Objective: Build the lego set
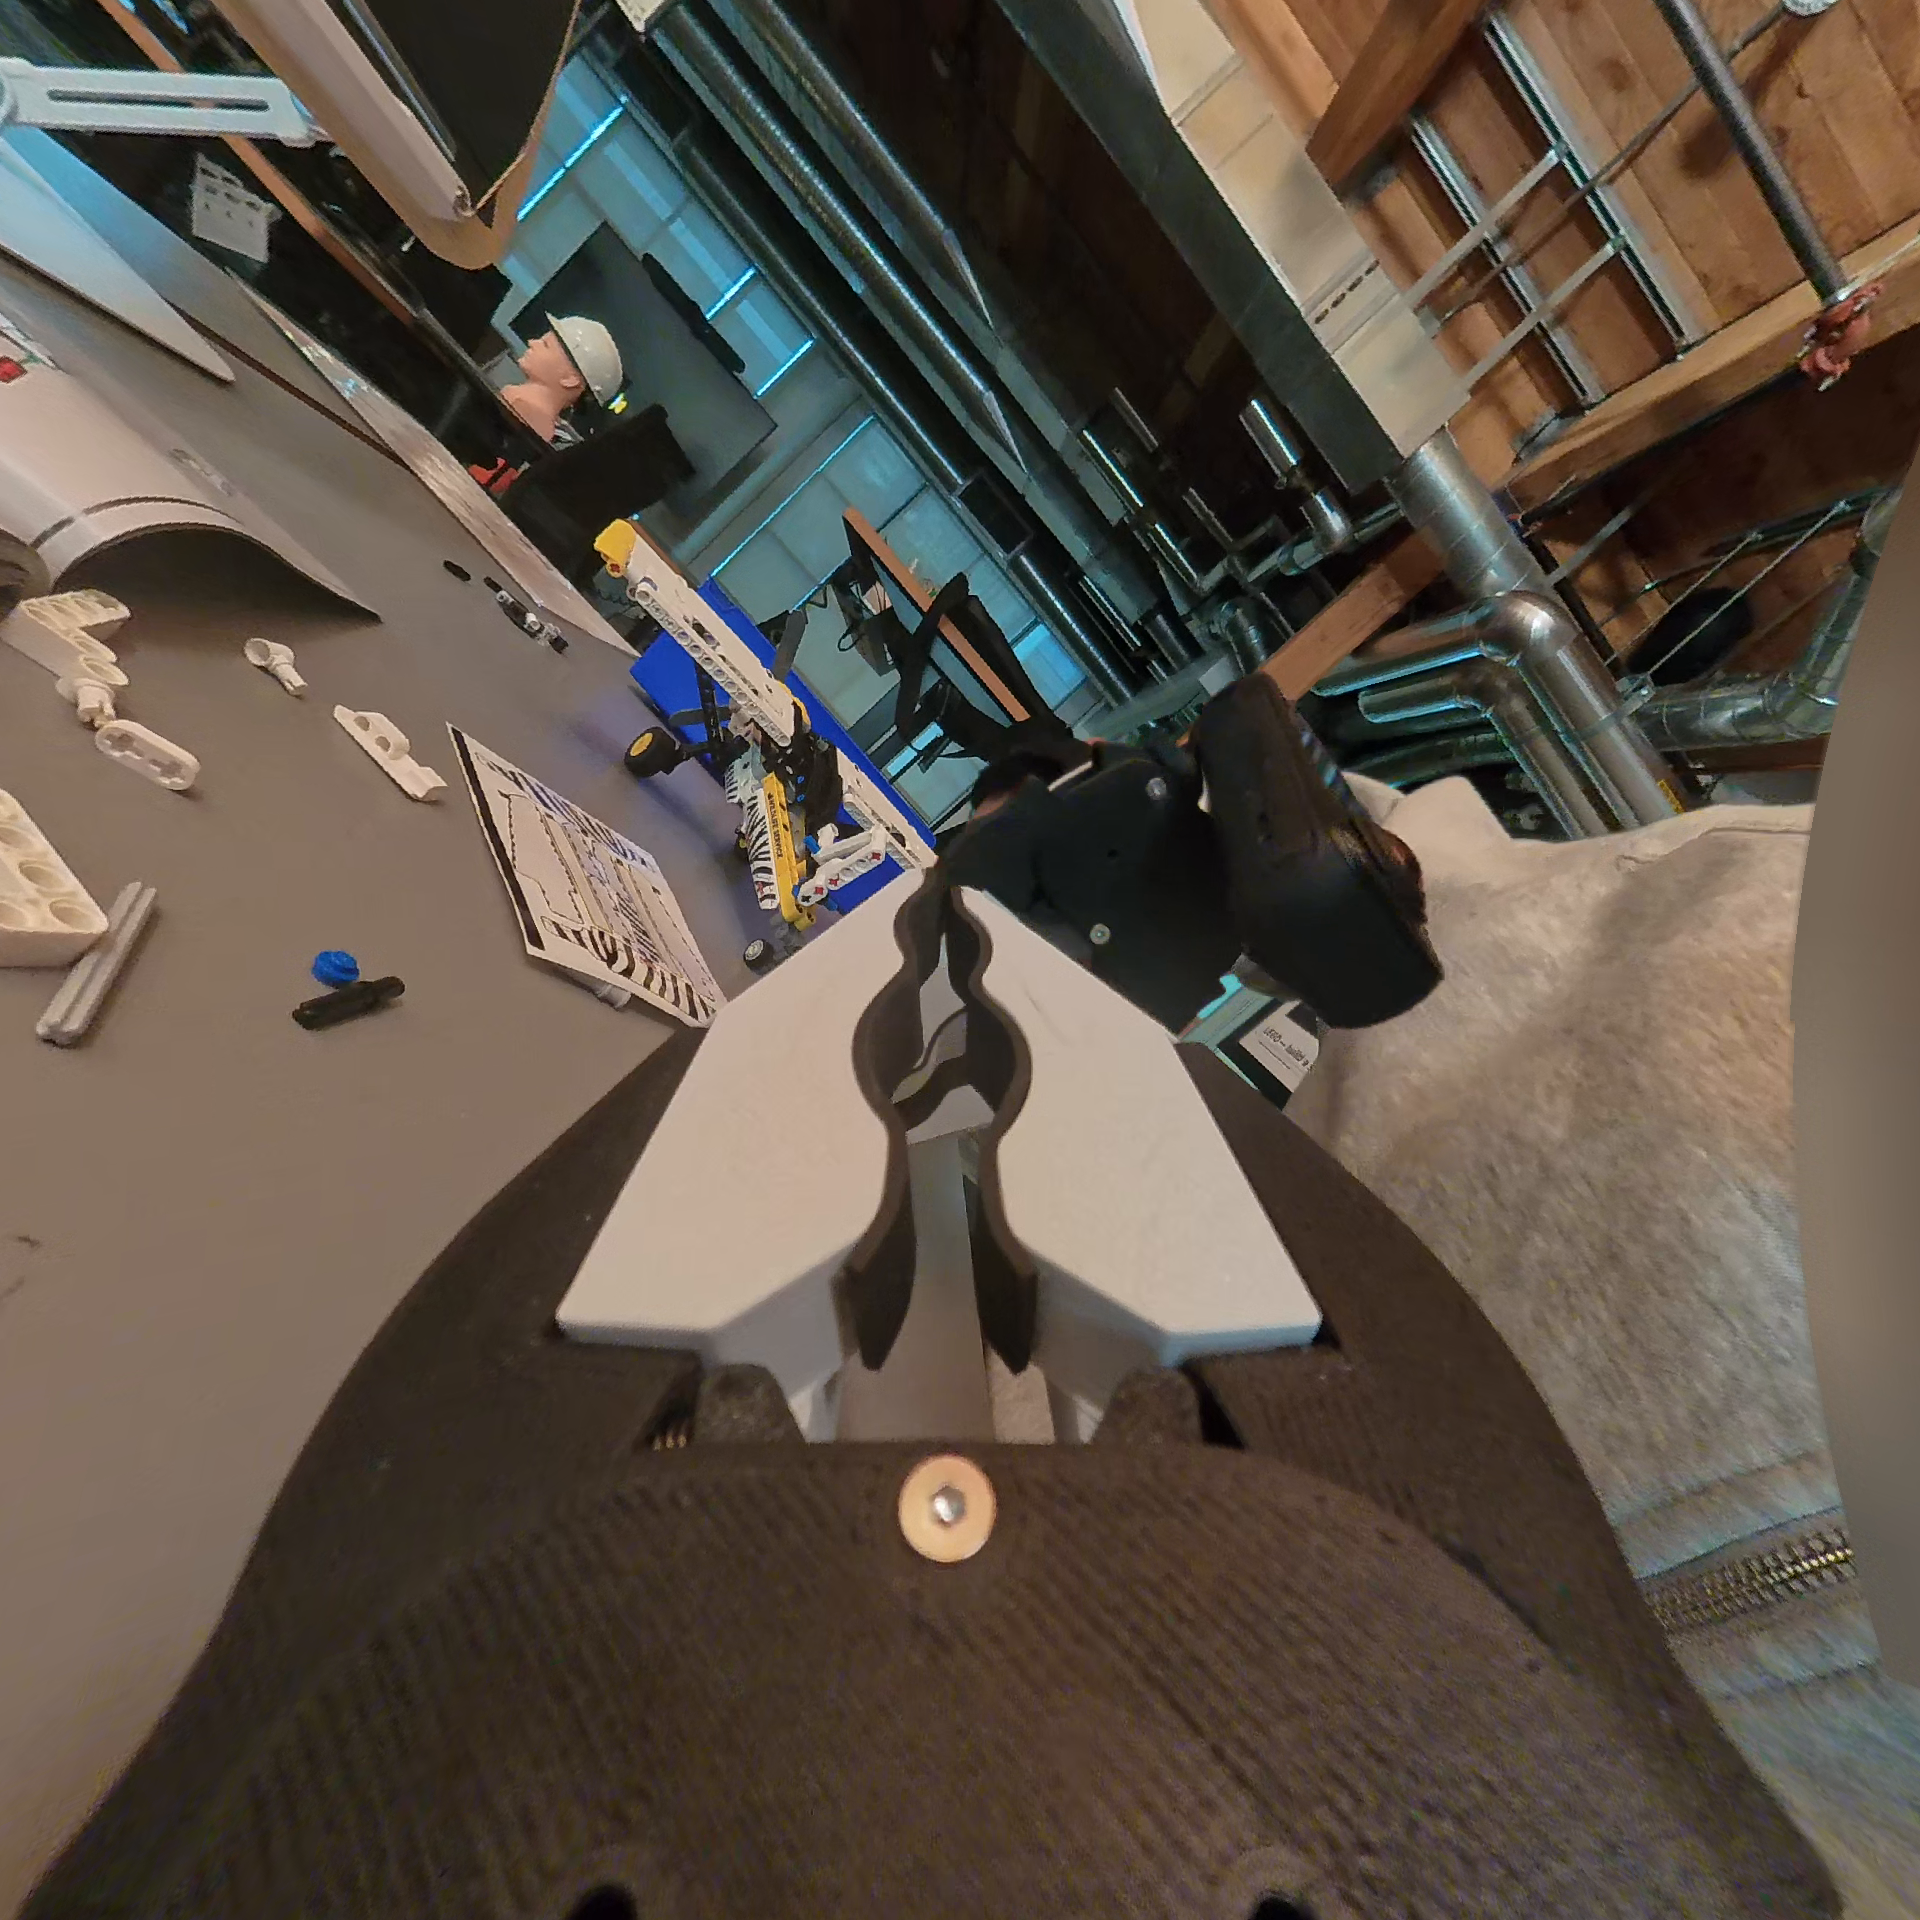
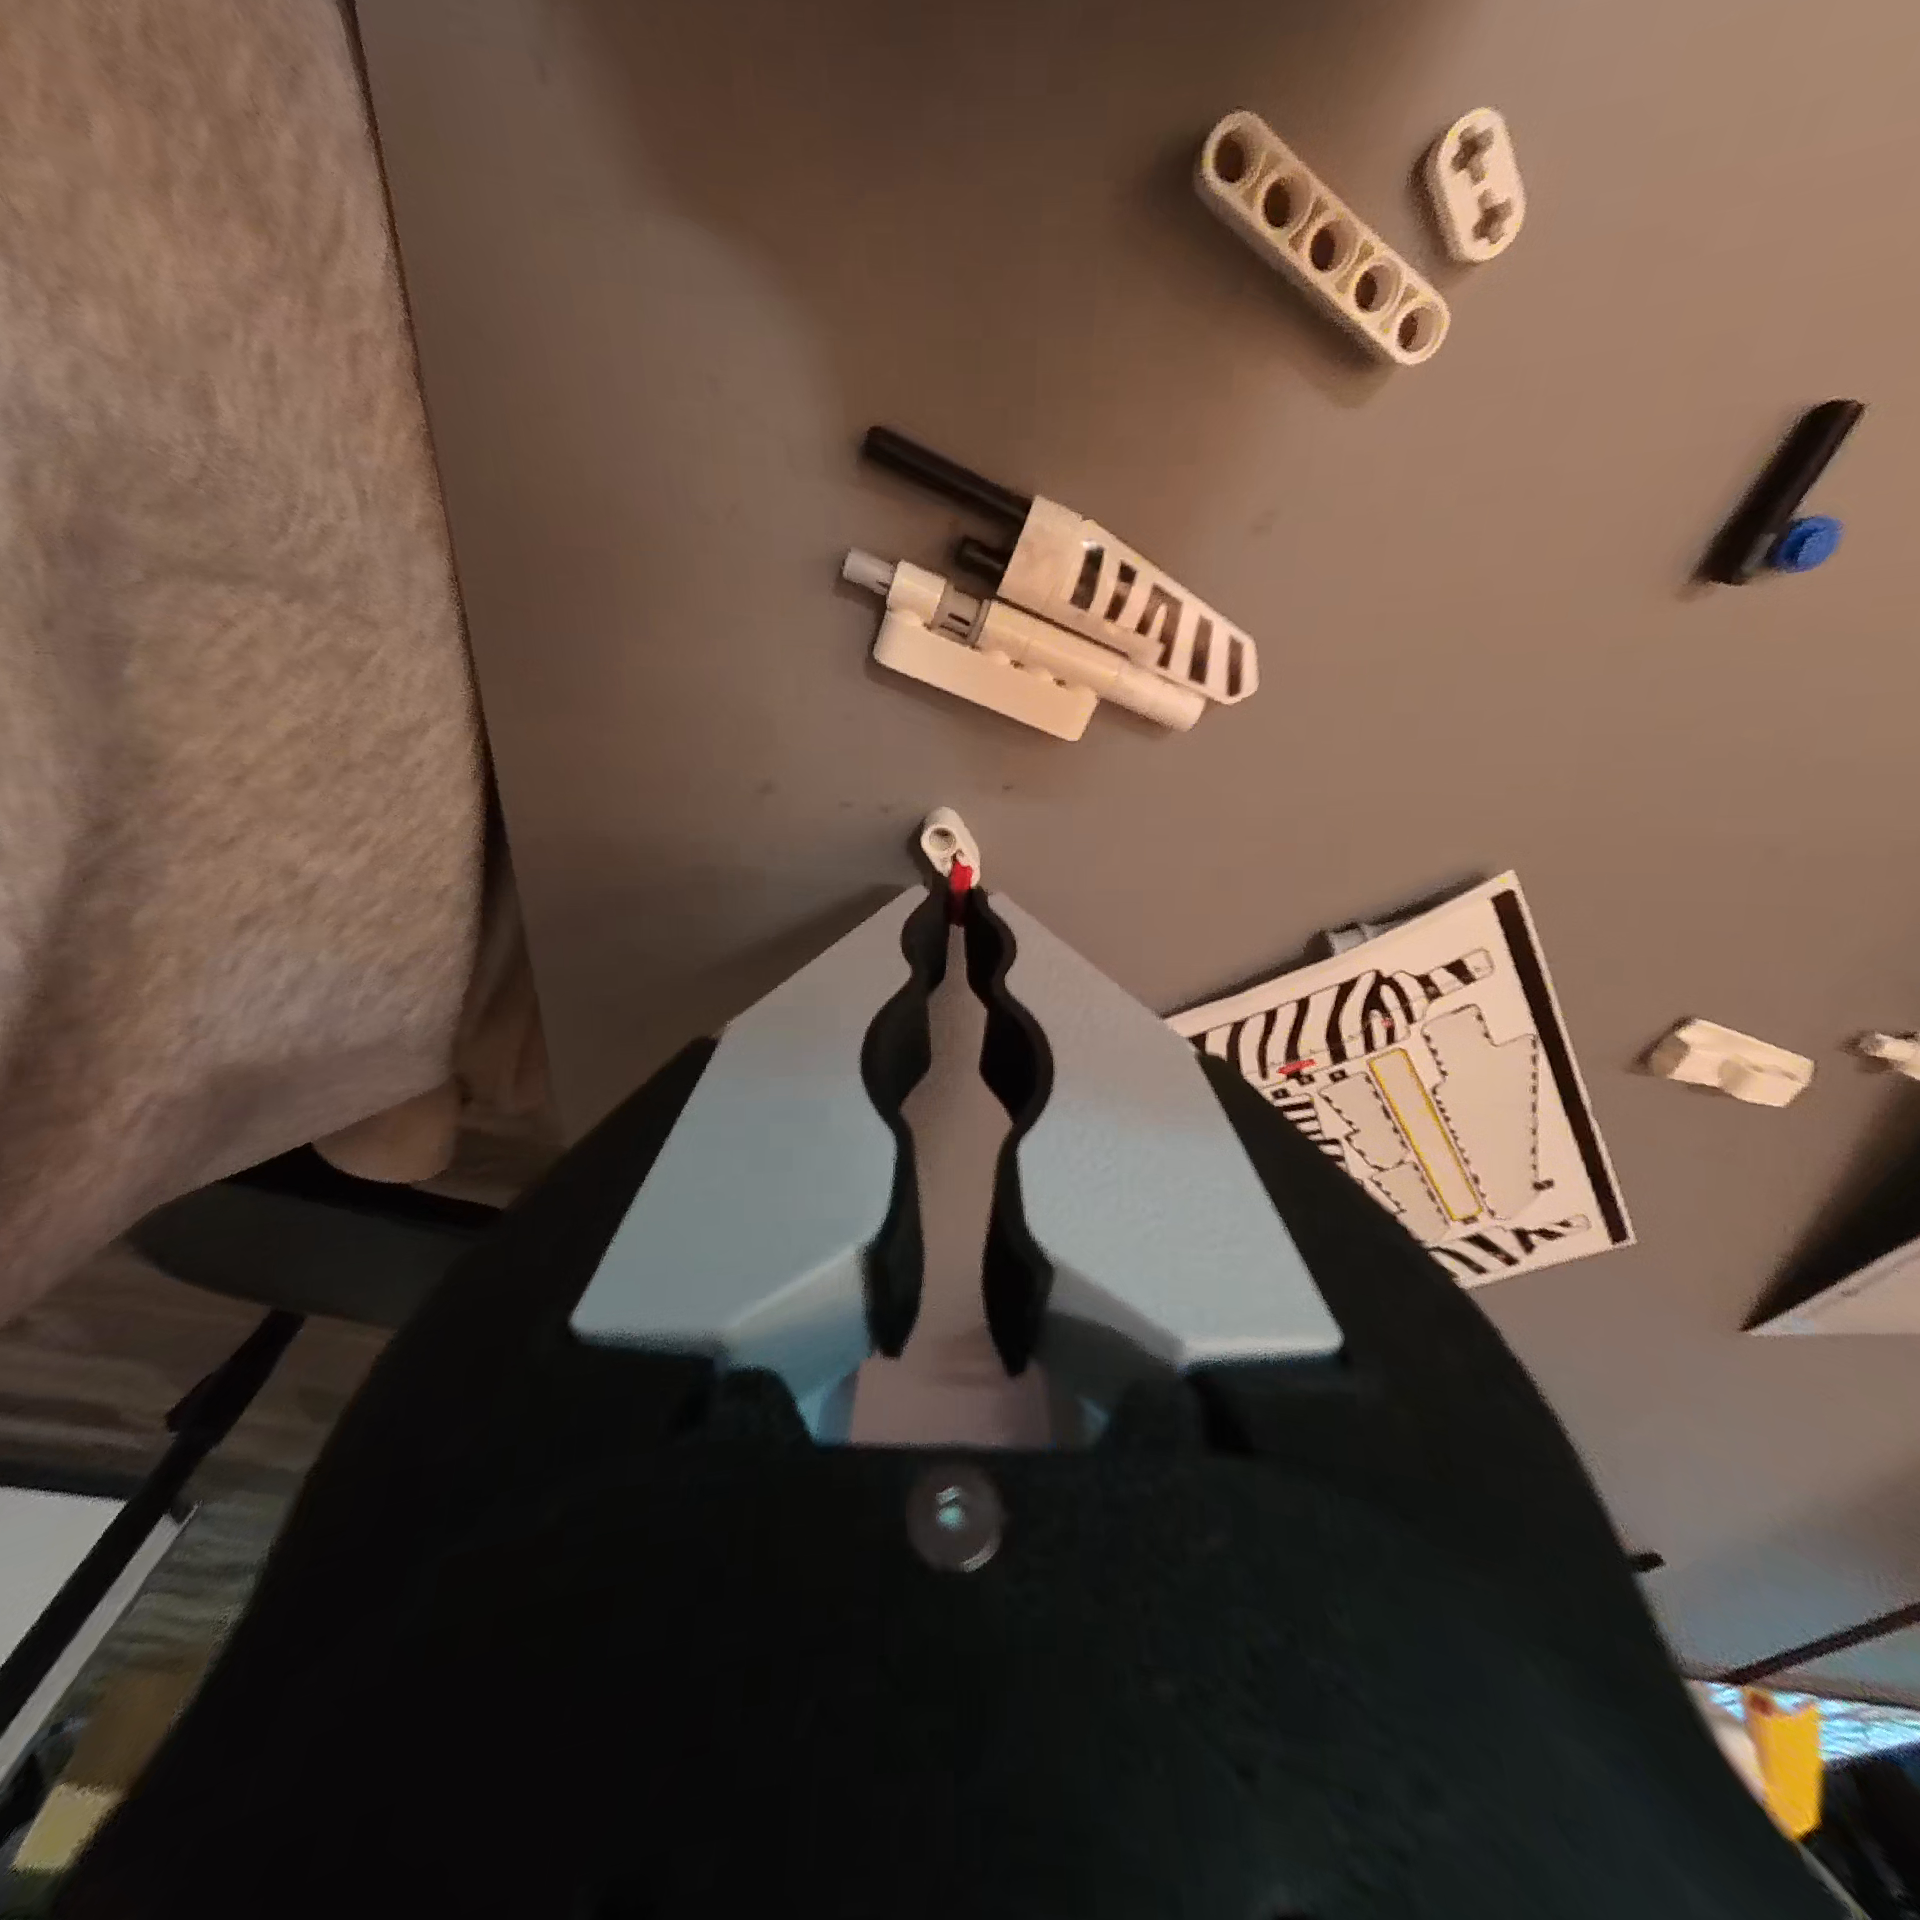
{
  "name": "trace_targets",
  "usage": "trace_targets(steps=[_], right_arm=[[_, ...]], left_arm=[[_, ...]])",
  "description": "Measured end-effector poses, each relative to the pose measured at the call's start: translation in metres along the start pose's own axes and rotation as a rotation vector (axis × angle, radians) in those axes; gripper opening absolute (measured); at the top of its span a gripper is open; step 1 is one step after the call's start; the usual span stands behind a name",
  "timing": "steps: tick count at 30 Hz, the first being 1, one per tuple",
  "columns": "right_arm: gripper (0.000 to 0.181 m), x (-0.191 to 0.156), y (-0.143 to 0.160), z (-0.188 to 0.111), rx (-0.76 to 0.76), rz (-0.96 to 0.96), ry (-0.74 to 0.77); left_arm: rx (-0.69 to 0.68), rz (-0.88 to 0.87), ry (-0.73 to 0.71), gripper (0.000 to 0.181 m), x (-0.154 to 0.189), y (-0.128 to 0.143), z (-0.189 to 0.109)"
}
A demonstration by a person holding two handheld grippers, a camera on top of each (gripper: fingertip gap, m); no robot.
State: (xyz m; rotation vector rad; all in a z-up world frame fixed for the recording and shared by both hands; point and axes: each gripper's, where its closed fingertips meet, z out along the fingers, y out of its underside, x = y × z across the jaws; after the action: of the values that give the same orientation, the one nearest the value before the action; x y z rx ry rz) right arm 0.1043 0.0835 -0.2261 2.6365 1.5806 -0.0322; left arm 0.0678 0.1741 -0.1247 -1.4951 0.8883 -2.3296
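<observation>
In the right wrist view my right gripper (image 2: 961, 912) is shut on a small red axle (image 2: 960, 879) with a white connector (image 2: 943, 837) on its far end, held above the grey table (image 2: 675, 312). A white sub-assembly with a zebra-striped panel and black axles (image 2: 1049, 623) lies just beyond it. In the left wrist view my left gripper (image 1: 943, 899) is shut with nothing visible between its tips, raised and tilted above the table (image 1: 260, 1143). The partly built white, yellow and zebra-striped model (image 1: 769, 769) stands farther off. The other gripper's black body (image 1: 1195, 862) is to the right.
A white five-hole beam (image 2: 1325, 239), a small white two-hole piece (image 2: 1475, 197), a black pin beside a blue piece (image 2: 1777, 509) and a zebra sticker sheet (image 2: 1434, 1091) lie on the table. Several loose white parts (image 1: 145, 753) and an open booklet (image 1: 135, 520) lie left. A person's beige sleeve (image 2: 187, 623) covers the left. Left tips and right tips are each some 12 cm from the blue piece (image 2: 1777, 509).
</observation>
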Motion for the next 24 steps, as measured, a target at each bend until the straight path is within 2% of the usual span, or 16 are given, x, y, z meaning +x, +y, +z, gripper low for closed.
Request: trace_targets(steps=[8,16,18,24], right_arm=[[0.002,0.001,-0.003,0.001,-0.009,0.080,-0.143],[0.000,0.004,-0.006,0.007,0.000,0.034,-0.077],[0.000,0.004,-0.008,0.006,0.032,0.021,-0.042],[0.000,0.007,-0.018,-0.009,0.234,0.165,-0.013]], left_arm=[[0.017,-0.002,-0.005,0.000,-0.001,-0.003,-0.001],[0.038,-0.012,0.000,0.000,-0.001,-0.006,-0.004],[0.041,-0.016,0.005,0.000,0.000,-0.007,-0.004],[0.044,-0.026,0.017,0.000,0.000,-0.007,-0.004]])
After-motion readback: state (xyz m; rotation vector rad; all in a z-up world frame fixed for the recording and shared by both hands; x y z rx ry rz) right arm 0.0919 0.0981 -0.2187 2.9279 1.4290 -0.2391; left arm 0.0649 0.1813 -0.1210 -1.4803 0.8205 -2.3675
